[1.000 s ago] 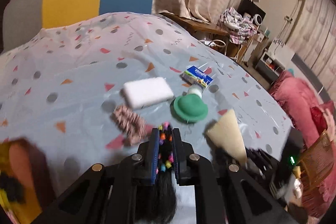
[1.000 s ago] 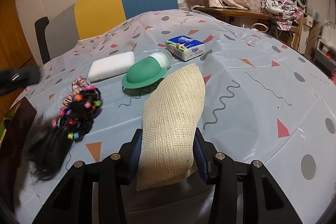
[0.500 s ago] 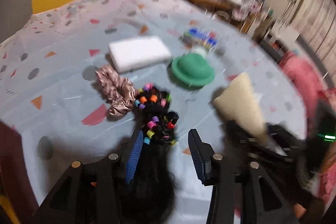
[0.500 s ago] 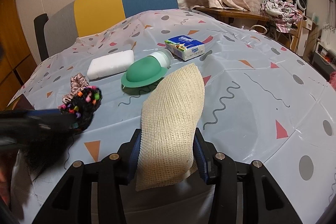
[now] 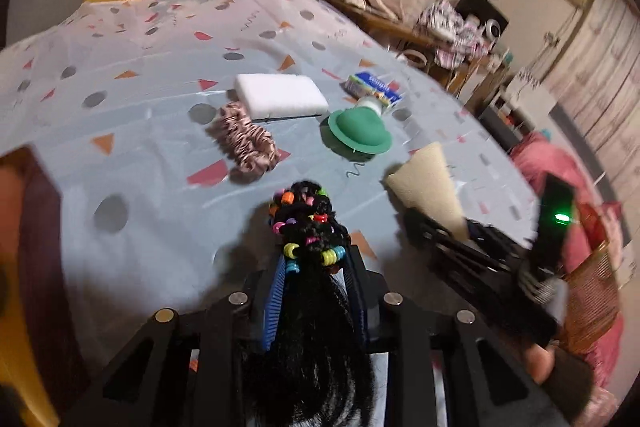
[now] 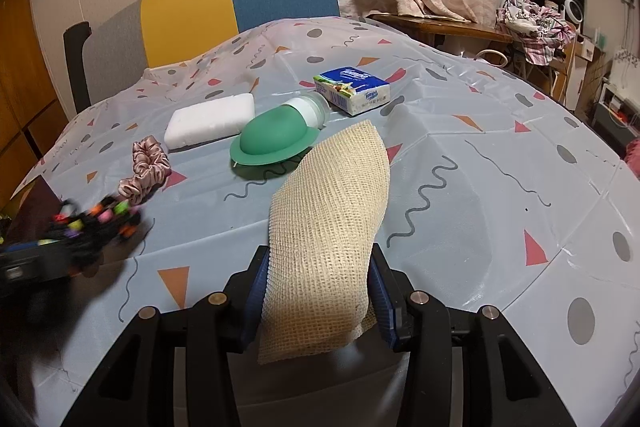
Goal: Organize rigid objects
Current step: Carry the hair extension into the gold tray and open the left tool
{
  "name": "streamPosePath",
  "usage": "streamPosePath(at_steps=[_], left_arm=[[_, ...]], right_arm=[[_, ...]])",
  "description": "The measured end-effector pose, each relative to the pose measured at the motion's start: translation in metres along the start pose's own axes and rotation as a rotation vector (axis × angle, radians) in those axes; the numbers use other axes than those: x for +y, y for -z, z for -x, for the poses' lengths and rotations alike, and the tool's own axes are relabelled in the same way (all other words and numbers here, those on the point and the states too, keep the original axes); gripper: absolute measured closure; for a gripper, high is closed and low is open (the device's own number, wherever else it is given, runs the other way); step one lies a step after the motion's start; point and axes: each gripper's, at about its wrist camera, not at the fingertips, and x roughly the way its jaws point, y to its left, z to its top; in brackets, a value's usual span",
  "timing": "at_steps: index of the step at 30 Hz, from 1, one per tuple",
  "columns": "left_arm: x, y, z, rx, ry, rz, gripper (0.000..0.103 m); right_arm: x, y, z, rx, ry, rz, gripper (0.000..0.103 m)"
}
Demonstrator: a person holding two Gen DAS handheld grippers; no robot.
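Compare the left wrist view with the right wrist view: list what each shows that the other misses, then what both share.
Only the left wrist view: the left gripper, jaws just closing around the beaded black hairpiece, its hair trailing back between them.

Only the right wrist view: the right gripper from behind, shut on the beige mesh pouch, and the pouch's full length.

Both: white sponge, pink scrunchie, green dome-shaped item, tissue pack and patterned tablecloth.
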Motion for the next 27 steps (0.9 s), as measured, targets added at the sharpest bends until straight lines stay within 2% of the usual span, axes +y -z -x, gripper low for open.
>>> streamPosePath(at_steps=[6,13,19,22,27], left_arm=[[0.017,0.025,0.051,-0.060,0.060,0.075,0.075],[0.049,0.043,0.125,-0.191,0.047,0.148,0.075],[0.092,0.067,0.180,-0.295,-0.007,0.238,0.075],[0.118,0.083,0.204,-0.335,-0.063,0.283,0.075],[0.161,0.109,0.228,-0.363,-0.147,0.365,0.075]], right_arm=[[0.003,0.000,0.000,0.004,0.017,0.015,0.056],[0.005,0.000,-0.001,0.007,0.032,0.028,0.056],[0.010,0.000,-0.001,0.011,0.058,0.054,0.055],[0.012,0.000,-0.001,0.010,0.075,0.066,0.055],[0.015,-0.001,-0.002,0.014,0.096,0.084,0.055]])
